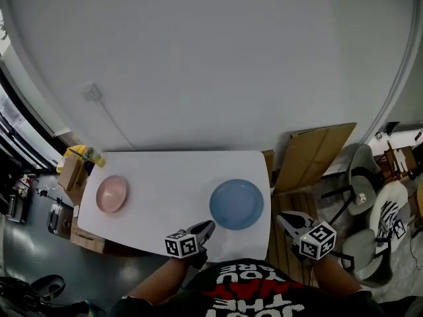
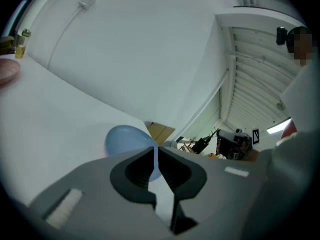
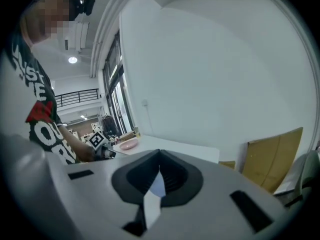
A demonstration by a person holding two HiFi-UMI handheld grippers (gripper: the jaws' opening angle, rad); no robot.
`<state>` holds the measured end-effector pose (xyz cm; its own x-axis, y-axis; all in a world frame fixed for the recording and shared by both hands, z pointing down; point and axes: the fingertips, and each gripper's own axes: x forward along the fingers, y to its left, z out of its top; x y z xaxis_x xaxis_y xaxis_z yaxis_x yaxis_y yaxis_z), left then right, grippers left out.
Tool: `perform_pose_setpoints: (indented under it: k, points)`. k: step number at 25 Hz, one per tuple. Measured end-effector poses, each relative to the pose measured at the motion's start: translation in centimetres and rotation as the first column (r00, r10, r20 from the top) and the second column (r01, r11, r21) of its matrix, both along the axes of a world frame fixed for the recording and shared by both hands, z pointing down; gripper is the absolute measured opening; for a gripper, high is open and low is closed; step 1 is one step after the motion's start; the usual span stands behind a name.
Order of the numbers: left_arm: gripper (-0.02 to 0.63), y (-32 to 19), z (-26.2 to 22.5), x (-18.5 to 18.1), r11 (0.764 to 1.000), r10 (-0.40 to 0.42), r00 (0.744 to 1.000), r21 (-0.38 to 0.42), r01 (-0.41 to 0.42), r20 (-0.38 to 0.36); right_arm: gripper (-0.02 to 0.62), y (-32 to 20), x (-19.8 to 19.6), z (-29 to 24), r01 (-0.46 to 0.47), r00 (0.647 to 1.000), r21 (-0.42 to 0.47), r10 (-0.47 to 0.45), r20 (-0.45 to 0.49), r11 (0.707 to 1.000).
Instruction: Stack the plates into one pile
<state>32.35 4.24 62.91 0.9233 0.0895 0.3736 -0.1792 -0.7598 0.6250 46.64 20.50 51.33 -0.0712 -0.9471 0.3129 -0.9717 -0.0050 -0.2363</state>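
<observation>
While both plates lie apart on the white table [image 1: 172, 177], no pile is formed; the blue plate [image 1: 236, 204] is seen at the right, close to the front edge; the pink plate [image 1: 112, 194] is seen well apart from it, at the left end; both are right side up.

The left gripper [image 1: 209, 227] is held over the table's front edge, tips just beside the near-left rim of the blue plate; whether rim and tips touch cannot be told from the head view; its marker cube [image 1: 182, 244] is seen at the table edge. In the left gripper view the jaws are seen closed tip to tip, nothing clamped between them; the blue plate [image 2: 125, 138] is seen just past the tips; the pink plate [image 2: 7, 70] is cut by the frame's left edge, with a small bottle [image 2: 21, 38] beyond it.

The right gripper [image 1: 284, 219] is held off the table's right side, near a cardboard sheet [image 1: 317, 154] leaned against the wall; in the right gripper view its jaws are likewise seen pressed together at the tips, nothing gripped; the pink plate [image 3: 129, 144] is seen far off across the table, the cardboard sheet [image 3: 272, 154] to the right.

Chairs [image 1: 360, 190] are seen further right, off the table.
</observation>
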Motion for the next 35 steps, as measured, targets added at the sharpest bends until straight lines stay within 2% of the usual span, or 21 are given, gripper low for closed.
perform_pose_setpoints:
  k: [4,8,12,15,19,21,22,24,29,33,35]
  points:
    - [0.015,0.3,3.2,-0.2,1.0,0.028,0.994,0.0,-0.028,0.102,0.002,0.4,-0.8,-0.1,0.011,1.0,0.004,-0.011,-0.003,1.0]
    - [0.088,-0.9,7.1,0.2,0.998,0.047,0.979,-0.055,-0.037,0.196,0.002,0.9,-1.9,0.6,-0.001,1.0,-0.03,0.001,0.004,1.0]
    - [0.164,-3.6,11.3,1.2,0.994,0.011,0.951,-0.108,0.024,0.31,0.002,1.9,-2.2,1.1,-0.038,0.999,-0.064,0.037,-0.012,0.997]
    - [0.198,-4.4,13.5,2.1,0.984,0.0,0.933,-0.166,0.064,0.36,0.002,2.8,-1.9,1.5,-0.086,0.996,-0.086,0.086,-0.004,0.993]
    - [0.196,-4.5,15.2,4.1,0.969,0.0,0.926,-0.23,0.094,0.378,0.002,3.8,-1.8,2.2,-0.117,0.993,-0.12,0.117,-0.009,0.986]
    - [0.193,-4.6,16.0,4.7,0.97,-0.016,0.915,-0.214,0.112,0.403,0.002,4.3,-1.6,2.4,-0.127,0.992,-0.132,0.127,-0.01,0.983]
    - [0.149,-4.8,16.3,4.9,0.973,-0.028,0.91,-0.199,0.121,0.414,0.002,4.6,-1.5,2.5,-0.129,0.992,-0.14,0.129,-0.012,0.982]
    - [0.103,-5.1,16.7,5.3,0.968,-0.062,0.905,-0.194,0.157,0.421,0.002,5.2,-1.5,2.8,-0.132,0.991,-0.155,0.13,-0.019,0.979]
    - [0.049,-6.1,16.3,5.9,0.908,-0.142,0.907,-0.313,0.279,0.397,0.002,5.4,-0.7,3.0,-0.137,0.991,-0.17,0.134,-0.028,0.976]
    - [0.049,-7.1,14.9,5.1,0.892,-0.175,0.906,-0.327,0.312,0.386,0.002,2.9,0.1,2.1,-0.101,0.994,-0.154,0.095,-0.048,0.983]
    - [0.049,-8.4,14.1,3.7,0.876,-0.215,0.902,-0.334,0.347,0.373,0.002,0.6,0.3,1.8,-0.057,0.997,-0.135,0.049,-0.059,0.989]
